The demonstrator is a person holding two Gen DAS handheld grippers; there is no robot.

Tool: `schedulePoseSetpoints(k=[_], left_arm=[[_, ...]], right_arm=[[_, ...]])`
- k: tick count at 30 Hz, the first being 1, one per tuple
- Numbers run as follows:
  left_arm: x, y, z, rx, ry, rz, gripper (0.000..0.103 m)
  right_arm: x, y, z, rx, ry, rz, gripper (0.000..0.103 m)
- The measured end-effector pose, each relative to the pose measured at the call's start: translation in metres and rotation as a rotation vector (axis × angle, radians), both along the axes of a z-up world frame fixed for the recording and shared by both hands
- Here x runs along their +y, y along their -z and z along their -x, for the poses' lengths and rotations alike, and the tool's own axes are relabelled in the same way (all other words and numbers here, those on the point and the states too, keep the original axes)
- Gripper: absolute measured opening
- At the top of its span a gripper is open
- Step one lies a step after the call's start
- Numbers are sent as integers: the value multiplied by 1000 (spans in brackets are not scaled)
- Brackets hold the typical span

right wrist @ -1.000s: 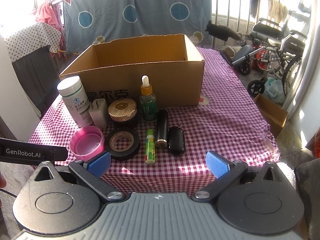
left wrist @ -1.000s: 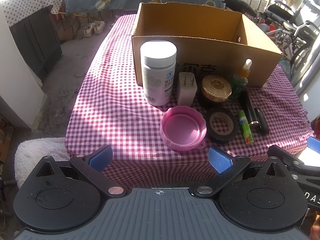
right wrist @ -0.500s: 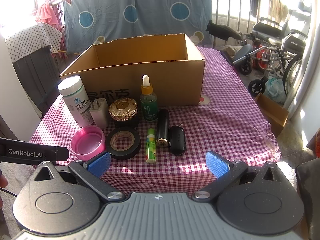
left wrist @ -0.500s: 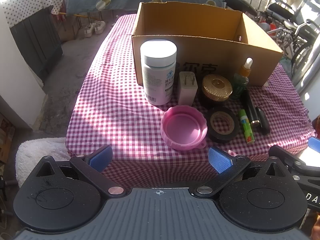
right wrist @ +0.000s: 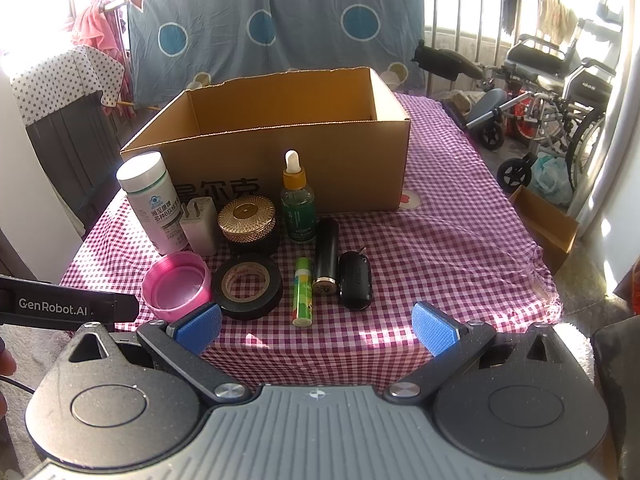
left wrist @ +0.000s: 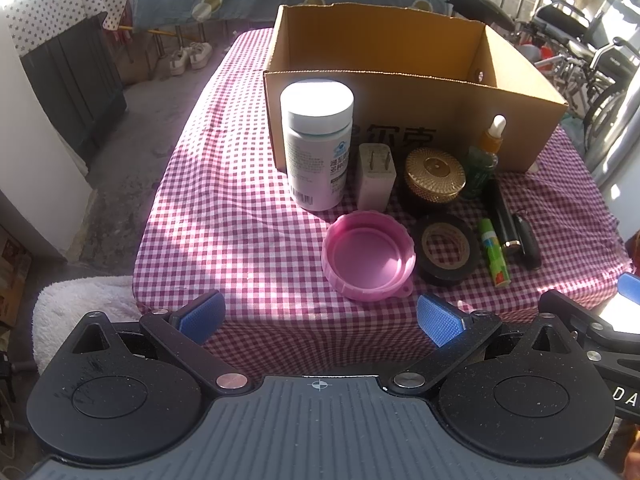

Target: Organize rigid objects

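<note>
An open cardboard box [left wrist: 404, 120] [right wrist: 340, 168] stands on the checked tablecloth [left wrist: 224, 220] [right wrist: 440, 248]. In front of it are a white pill bottle [left wrist: 317, 144] [right wrist: 150, 200], a white plug adapter [left wrist: 376, 178] [right wrist: 199, 224], a gold-lidded jar [left wrist: 434, 176] [right wrist: 247, 218], a green dropper bottle [left wrist: 484, 160] [right wrist: 298, 206], a pink lid [left wrist: 368, 256] [right wrist: 176, 286], black tape [left wrist: 446, 248] [right wrist: 247, 285], a green tube [left wrist: 495, 252] [right wrist: 303, 292], a black cylinder [right wrist: 326, 256] and a black key fob [right wrist: 355, 280]. My left gripper [left wrist: 319, 318] and right gripper [right wrist: 316, 326] hang open before the table's near edge, holding nothing.
Wheelchairs [right wrist: 552, 92] stand to the right of the table, with a small cardboard box [right wrist: 548, 224] on the floor. A dark cabinet [left wrist: 76, 92] under a dotted cloth is at the left, and a white fluffy mat [left wrist: 76, 308] lies below the table's near left corner. A blue sheet [right wrist: 272, 24] hangs behind.
Both grippers have drifted very slightly toward the table; the objects sit a touch lower and nearer in view. Nothing was grasped or moved.
</note>
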State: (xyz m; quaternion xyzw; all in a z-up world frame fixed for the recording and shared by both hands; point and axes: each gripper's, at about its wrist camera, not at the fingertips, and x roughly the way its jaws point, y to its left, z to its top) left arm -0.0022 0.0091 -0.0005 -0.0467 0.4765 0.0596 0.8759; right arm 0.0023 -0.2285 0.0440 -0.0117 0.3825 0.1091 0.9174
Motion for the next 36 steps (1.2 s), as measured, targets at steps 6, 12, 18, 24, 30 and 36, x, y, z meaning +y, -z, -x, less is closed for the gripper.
schedulePoseSetpoints(k=[6, 12, 18, 24, 30, 36], left_arm=[[0, 0, 0, 0, -1, -1, 103], [1, -1, -1, -1, -2, -4, 103], [1, -1, -1, 0, -2, -5, 103], [1, -1, -1, 3, -2, -7, 103], [0, 0, -1, 4, -2, -10, 103], [0, 1, 0, 5, -3, -13, 103]], right_arm=[[1, 1, 0, 0, -5, -1, 103], [2, 1, 0, 0, -4, -1, 103], [1, 1, 0, 0, -3, -1, 103], [2, 1, -1, 5, -1, -3, 103], [0, 1, -2, 6, 2, -6, 103], [-2, 1, -2, 7, 3, -9, 103]])
